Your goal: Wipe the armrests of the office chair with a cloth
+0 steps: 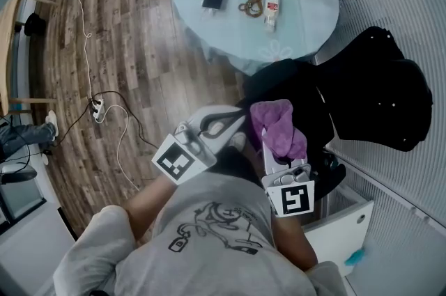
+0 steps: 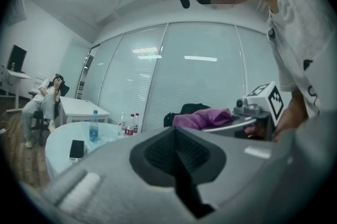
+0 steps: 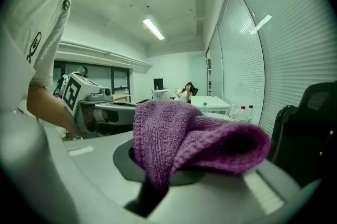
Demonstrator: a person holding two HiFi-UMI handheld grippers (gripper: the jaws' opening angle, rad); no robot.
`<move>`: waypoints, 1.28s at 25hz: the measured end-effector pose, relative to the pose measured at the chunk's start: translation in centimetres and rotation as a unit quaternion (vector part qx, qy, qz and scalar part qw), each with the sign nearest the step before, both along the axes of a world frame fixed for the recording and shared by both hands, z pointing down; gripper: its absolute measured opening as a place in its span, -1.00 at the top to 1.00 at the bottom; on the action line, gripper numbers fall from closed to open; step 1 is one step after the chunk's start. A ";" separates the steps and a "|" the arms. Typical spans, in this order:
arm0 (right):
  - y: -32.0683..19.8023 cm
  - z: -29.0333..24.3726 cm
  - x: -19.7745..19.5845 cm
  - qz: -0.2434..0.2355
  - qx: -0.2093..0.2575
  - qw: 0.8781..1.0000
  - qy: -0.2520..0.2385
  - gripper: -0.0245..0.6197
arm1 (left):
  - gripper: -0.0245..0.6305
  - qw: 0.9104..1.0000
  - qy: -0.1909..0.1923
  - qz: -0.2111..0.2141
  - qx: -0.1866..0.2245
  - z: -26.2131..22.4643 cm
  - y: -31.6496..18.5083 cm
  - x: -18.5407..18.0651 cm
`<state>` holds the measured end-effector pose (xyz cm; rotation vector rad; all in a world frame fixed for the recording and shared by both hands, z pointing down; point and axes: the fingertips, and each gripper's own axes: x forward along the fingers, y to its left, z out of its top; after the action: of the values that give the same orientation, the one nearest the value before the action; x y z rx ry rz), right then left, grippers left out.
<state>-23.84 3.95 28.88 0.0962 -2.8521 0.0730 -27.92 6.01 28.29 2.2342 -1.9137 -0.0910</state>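
A person's right gripper pinches a crumpled purple knitted cloth, jaws closed on one fold while the rest billows over and beyond the fingertips. The left gripper, just beside it, has its jaws together on nothing. The black office chair lies beyond and to the right of the cloth-bearing fingers, nearer the right gripper than the left; its armrests cannot be picked out in the dark mass, and wiping looks not yet begun.
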 end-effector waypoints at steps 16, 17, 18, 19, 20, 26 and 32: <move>-2.6 11.8 -4.0 -0.038 0.013 0.997 0.070 0.83 | 0.92 1.000 0.004 0.002 -0.023 9.4 -2.6 -3.2; -2.9 12.7 -4.4 -0.040 0.014 0.996 0.073 0.83 | 0.92 1.000 0.005 0.003 -0.027 10.3 -2.7 -3.4; -3.1 13.6 -4.7 -0.041 0.014 0.996 0.076 0.83 | 0.92 1.000 0.005 0.004 -0.030 11.1 -2.9 -3.5; -3.3 14.5 -4.9 -0.042 0.014 0.996 0.080 0.83 | 0.92 0.999 0.005 0.006 -0.032 12.0 -3.1 -3.6; -3.5 15.5 -5.2 -0.043 0.014 0.995 0.085 0.83 | 0.92 0.999 0.005 0.009 -0.034 12.9 -3.3 -3.6; -4.3 21.2 -6.1 -0.059 0.016 0.991 0.115 0.83 | 0.92 0.999 0.005 0.017 -0.038 17.3 -4.7 -3.9; -4.6 26.3 -6.2 -0.064 0.009 0.987 0.146 0.83 | 0.92 0.998 -0.009 0.030 -0.056 21.3 -5.4 -4.0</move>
<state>-30.03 -0.69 55.23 -0.0679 -2.5596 0.0067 -31.92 0.58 49.60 2.2243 -1.8122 0.0445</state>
